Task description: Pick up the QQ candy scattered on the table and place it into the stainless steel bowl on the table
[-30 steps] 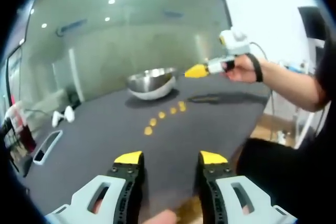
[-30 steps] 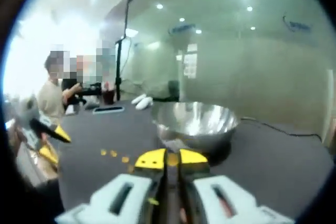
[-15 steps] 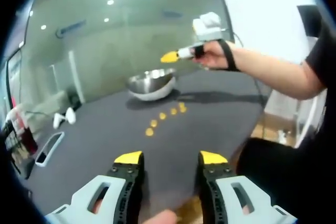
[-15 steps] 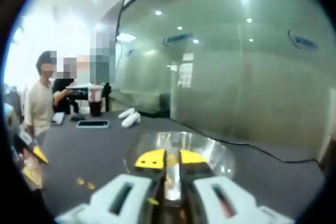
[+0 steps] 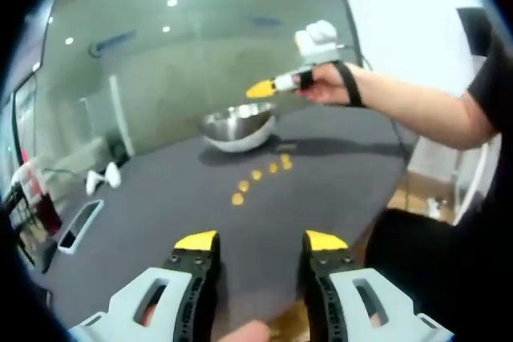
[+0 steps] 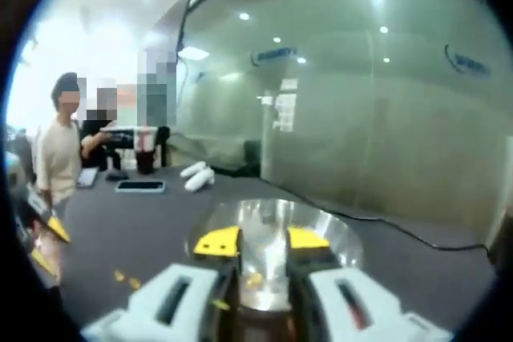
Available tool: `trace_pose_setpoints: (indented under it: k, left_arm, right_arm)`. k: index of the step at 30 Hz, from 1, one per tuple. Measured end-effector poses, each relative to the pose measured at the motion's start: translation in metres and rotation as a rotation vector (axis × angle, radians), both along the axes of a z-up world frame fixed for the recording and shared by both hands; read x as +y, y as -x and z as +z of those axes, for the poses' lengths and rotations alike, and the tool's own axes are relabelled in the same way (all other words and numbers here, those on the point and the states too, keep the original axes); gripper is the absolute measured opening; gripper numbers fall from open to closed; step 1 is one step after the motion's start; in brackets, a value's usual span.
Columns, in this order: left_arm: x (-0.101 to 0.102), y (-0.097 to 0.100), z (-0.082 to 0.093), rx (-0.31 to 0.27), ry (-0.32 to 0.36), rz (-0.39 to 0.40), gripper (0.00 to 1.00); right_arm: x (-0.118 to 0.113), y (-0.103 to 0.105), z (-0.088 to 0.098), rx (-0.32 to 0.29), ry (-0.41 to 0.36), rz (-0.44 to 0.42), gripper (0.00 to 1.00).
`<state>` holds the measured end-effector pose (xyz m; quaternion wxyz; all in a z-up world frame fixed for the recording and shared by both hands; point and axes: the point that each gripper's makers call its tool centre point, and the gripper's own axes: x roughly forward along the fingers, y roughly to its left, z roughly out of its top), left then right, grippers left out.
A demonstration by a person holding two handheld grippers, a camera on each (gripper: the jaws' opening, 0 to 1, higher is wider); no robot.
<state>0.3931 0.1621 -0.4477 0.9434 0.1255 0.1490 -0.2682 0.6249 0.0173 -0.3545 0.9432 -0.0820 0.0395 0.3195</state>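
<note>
- In my right gripper view, the right gripper (image 6: 260, 239) hangs over the stainless steel bowl (image 6: 276, 250) with its yellow-tipped jaws apart; nothing sits between them.
- A small yellow-orange piece (image 6: 254, 279) shows low in the gap between the jaws, inside the bowl's outline. It is too blurred for me to tell whether it rests in the bowl.
- My own jaws cut off the near rim of the bowl.
- In my left gripper view, the left gripper (image 5: 260, 240) is low over the near edge of the dark bench (image 5: 160, 230), jaws wide apart and holding nothing.
- From there I see a loose line of QQ candy (image 5: 258, 175) on the bench, just in front of the bowl (image 5: 238, 126); the pieces are small orange blobs, and I can't make out their shapes.
- The right gripper (image 5: 259, 89) enters that view from the right, above the bowl, held by a hand (image 5: 329, 86); its tips look like one yellow wedge there.
- A phone (image 5: 80, 225) lies flat at the bench's left, partly smeared by the lens.
</note>
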Motion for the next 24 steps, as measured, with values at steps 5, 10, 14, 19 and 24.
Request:
trace_pose_setpoints:
  k: [5, 10, 14, 19, 24]
  left_arm:
    - [-0.005, 0.001, 0.001, -0.001, -0.009, -0.014, 0.43]
    - [-0.004, 0.002, 0.002, -0.002, -0.016, -0.016, 0.43]
    - [-0.005, 0.001, 0.004, -0.01, -0.007, -0.016, 0.43]
    - [-0.008, 0.0, 0.003, -0.007, -0.011, -0.021, 0.43]
    - [-0.01, 0.001, 0.004, -0.016, -0.011, -0.022, 0.43]
  right_arm:
    - [-0.003, 0.011, 0.007, -0.013, -0.003, 0.018, 0.2]
    - [-0.01, 0.035, 0.004, -0.03, 0.034, 0.07, 0.19]
    - [-0.017, 0.054, -0.002, 0.04, -0.049, 0.112, 0.19]
    - [-0.034, 0.074, -0.017, 0.04, 0.013, 0.12, 0.2]
    - [-0.047, 0.1, -0.039, 0.065, 0.031, 0.14, 0.2]
